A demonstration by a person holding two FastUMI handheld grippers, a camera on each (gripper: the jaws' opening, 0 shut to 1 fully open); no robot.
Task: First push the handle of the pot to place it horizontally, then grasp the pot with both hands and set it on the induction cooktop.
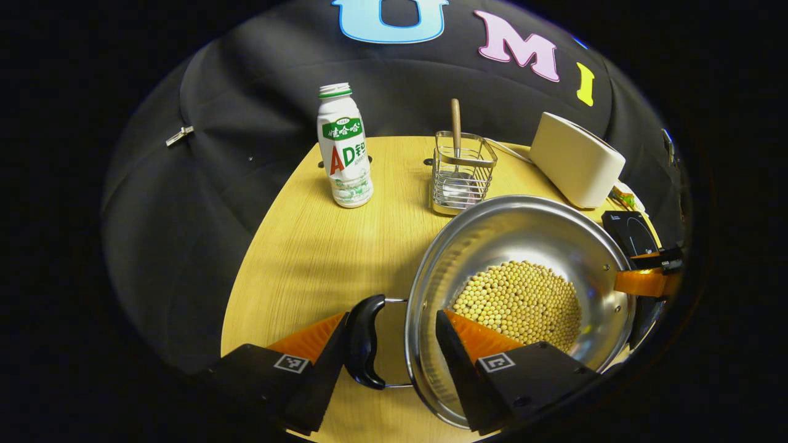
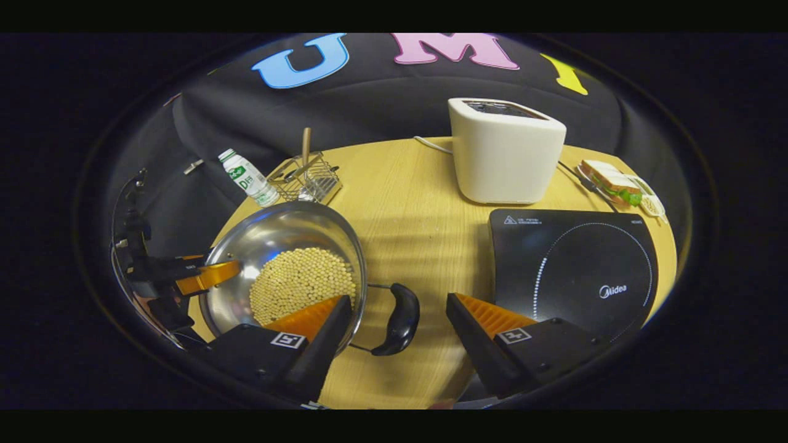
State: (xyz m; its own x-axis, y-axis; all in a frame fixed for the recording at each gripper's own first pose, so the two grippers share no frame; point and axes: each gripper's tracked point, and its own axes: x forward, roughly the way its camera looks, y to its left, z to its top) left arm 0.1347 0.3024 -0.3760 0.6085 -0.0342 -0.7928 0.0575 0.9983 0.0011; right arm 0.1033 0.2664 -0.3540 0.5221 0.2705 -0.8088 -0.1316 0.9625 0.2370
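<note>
A steel pot (image 1: pixel 492 246) holding soybeans (image 1: pixel 520 301) stands on the wooden table. Its black side handle (image 1: pixel 364 341) lies flat, pointing outward. My left gripper (image 1: pixel 393 317) is open and straddles that handle and the pot's wall, with one finger inside the pot. In the right gripper view the pot (image 2: pixel 271 237) is at the left, and its other black handle (image 2: pixel 400 320) sits between the open fingers of my right gripper (image 2: pixel 399 301), one finger over the rim. The black induction cooktop (image 2: pixel 572 271) lies just right of that gripper and shows as a corner (image 1: pixel 631 231) behind the pot.
A white toaster (image 2: pixel 505 154) stands behind the cooktop, with a sandwich on a plate (image 2: pixel 619 184) to its right. A drink bottle (image 1: pixel 343 147) and a wire basket with a utensil (image 1: pixel 460 172) stand at the back. The table edge (image 1: pixel 246 295) runs close on the left.
</note>
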